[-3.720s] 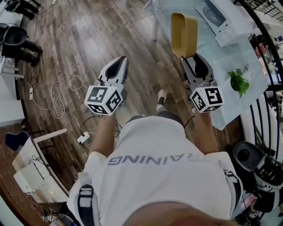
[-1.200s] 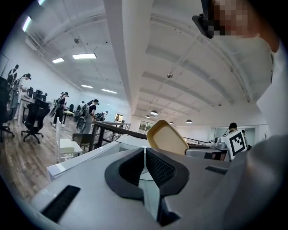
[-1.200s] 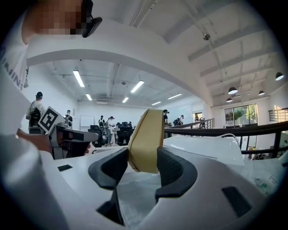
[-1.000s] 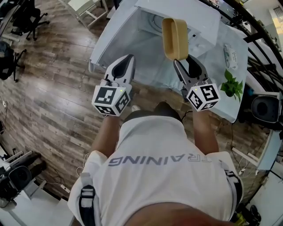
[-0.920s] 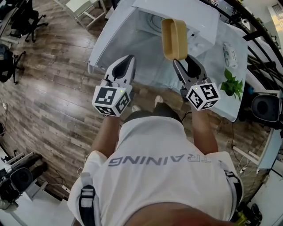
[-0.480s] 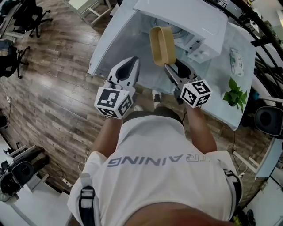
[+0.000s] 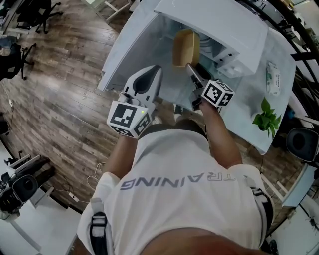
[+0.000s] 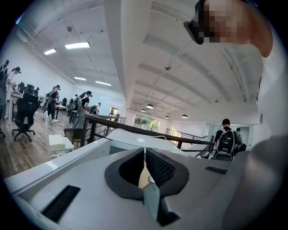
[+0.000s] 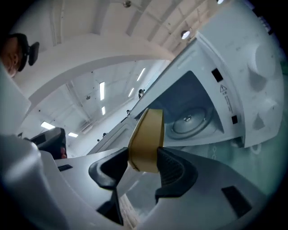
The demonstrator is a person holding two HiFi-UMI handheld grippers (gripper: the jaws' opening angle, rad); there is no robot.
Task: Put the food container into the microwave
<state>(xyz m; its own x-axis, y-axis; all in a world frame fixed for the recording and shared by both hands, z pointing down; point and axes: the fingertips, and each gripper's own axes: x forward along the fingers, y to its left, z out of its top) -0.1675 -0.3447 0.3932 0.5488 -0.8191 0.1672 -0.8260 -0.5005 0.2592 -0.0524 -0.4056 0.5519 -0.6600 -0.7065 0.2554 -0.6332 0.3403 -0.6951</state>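
The tan food container stands on edge between the pads of my right gripper, which is shut on it. It hangs just in front of the white microwave, whose cavity faces me with the door open. In the right gripper view the container rises from my right gripper, with the round turntable right behind it. My left gripper is shut and holds nothing, to the left of the container above the table's edge. In the left gripper view its pads meet at my left gripper.
The microwave stands on a pale table with a small green plant and a white packet at its right end. Wooden floor lies to the left, with office chairs far off. People stand in the background.
My right gripper has sunk and gone forward with the container, rolling it, and now holds it at the microwave's opening. My left gripper has edged forward towards the table.
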